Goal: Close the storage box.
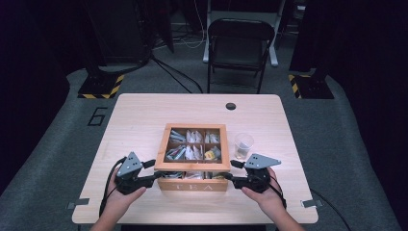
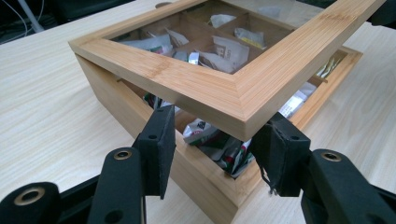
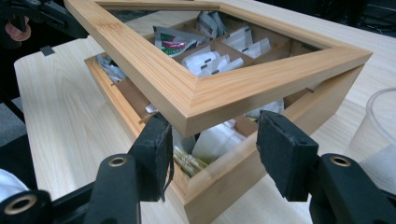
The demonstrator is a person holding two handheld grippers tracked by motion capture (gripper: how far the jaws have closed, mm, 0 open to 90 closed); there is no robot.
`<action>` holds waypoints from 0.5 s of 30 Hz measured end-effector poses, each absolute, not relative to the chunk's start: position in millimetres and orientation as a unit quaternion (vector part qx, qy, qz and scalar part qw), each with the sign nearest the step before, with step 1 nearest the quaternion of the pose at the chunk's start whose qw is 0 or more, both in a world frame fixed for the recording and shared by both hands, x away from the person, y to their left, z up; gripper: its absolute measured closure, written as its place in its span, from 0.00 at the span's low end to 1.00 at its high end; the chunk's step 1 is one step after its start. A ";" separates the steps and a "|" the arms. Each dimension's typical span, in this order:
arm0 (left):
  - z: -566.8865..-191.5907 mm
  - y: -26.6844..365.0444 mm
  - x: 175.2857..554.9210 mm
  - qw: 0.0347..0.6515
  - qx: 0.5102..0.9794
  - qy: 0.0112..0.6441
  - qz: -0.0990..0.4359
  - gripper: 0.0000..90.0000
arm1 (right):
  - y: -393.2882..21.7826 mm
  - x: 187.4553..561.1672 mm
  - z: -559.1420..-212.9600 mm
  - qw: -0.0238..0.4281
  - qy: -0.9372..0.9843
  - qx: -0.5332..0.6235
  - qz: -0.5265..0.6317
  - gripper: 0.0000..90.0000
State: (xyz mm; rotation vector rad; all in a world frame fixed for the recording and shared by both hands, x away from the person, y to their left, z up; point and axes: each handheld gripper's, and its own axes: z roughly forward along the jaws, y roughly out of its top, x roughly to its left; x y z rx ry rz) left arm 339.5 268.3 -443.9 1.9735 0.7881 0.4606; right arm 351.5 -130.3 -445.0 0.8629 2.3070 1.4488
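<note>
Currently the wooden tea box [image 1: 194,184] is flanked by both grippers at its front corners, on the table [image 1: 144,120]. Its glass-paned lid [image 2: 224,93] is raised at the front and tilted, with a gap shown between lid and box base. In the left gripper view, the front corner of the lid is seen just above and between the left gripper [image 2: 212,151] pads; the jaws are spread apart, and whether the pads [image 2: 159,149] press the lid edge cannot be told. In the right gripper view, the other front corner of the lid sits just above and between the right gripper [image 3: 212,149] pads [image 3: 280,149], jaws likewise parted, contact unclear. Tea bags [image 3: 215,63] are seen in the compartments beyond the fingertips, and more below the lid gap. A clear plastic cup [image 1: 243,145] is placed just beyond the right gripper, beside the box.
</note>
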 end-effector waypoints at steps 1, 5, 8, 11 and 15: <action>-445.4 268.5 339.2 0.464 0.804 0.320 0.187 0.56 | -130.5 350.3 -446.5 0.142 0.800 0.302 0.499 0.50; -448.3 268.2 338.3 0.458 0.809 0.319 0.183 0.56 | -132.0 349.8 -451.8 0.133 0.798 0.307 0.501 0.50; -452.0 267.4 337.4 0.457 0.811 0.319 0.176 0.56 | -132.5 348.5 -455.3 0.131 0.800 0.309 0.497 0.50; -455.2 265.7 336.6 0.458 0.809 0.322 0.177 0.56 | -131.9 346.7 -458.4 0.130 0.800 0.313 0.495 0.50; -456.6 266.0 334.6 0.458 0.810 0.325 0.172 0.56 | -131.1 344.5 -459.4 0.130 0.801 0.310 0.495 0.50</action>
